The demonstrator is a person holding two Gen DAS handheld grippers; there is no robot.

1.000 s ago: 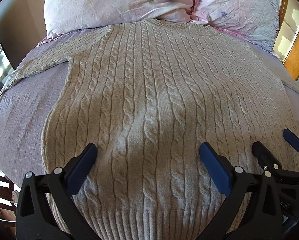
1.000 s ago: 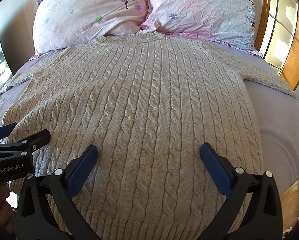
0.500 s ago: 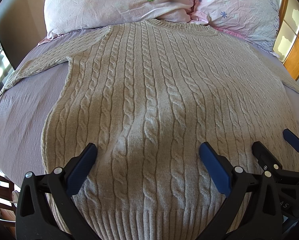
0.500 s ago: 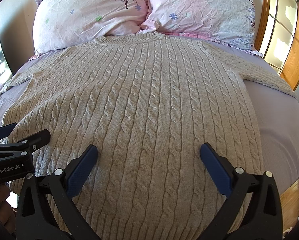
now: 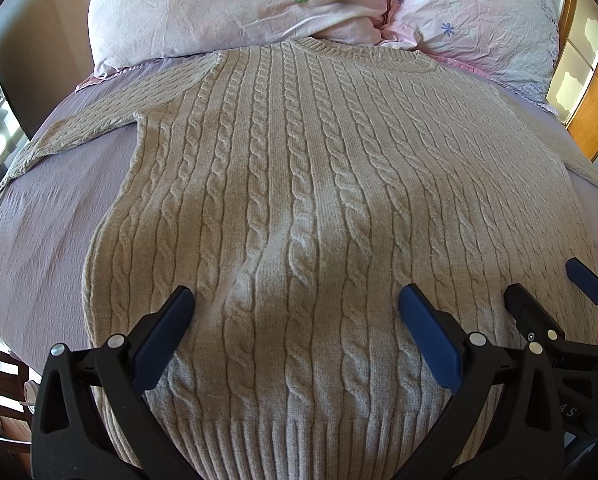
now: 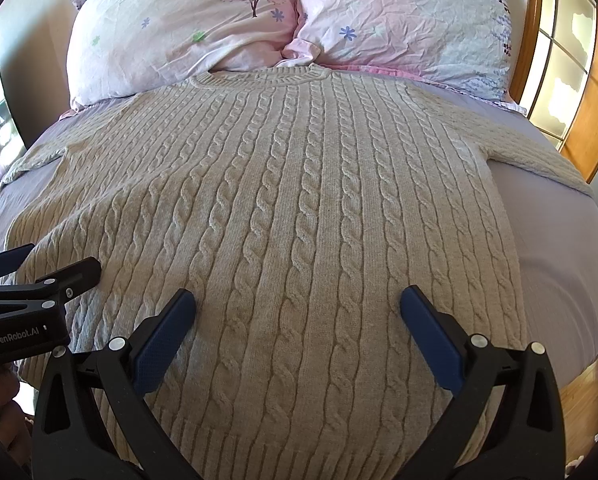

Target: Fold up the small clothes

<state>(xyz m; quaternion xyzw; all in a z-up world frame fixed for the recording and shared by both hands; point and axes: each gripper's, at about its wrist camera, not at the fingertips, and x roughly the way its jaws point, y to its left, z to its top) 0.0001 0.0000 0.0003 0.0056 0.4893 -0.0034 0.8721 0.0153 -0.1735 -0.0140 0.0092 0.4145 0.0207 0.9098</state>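
Note:
A beige cable-knit sweater point(image 5: 299, 184) lies flat and face up on the bed, collar toward the pillows, sleeves spread to both sides. It also fills the right wrist view point(image 6: 299, 208). My left gripper point(image 5: 295, 308) is open and empty, hovering over the sweater's lower left part near the ribbed hem. My right gripper point(image 6: 297, 310) is open and empty over the lower right part. Each gripper shows at the edge of the other's view: the right gripper point(image 5: 551, 292) and the left gripper point(image 6: 47, 264).
The bed has a lilac sheet point(image 5: 39, 220). Two floral pillows point(image 6: 187, 28) point(image 6: 411, 20) lean at the head. A wooden window frame point(image 6: 591, 92) stands at the right. The bed's right edge point(image 6: 571, 360) drops to a wooden floor.

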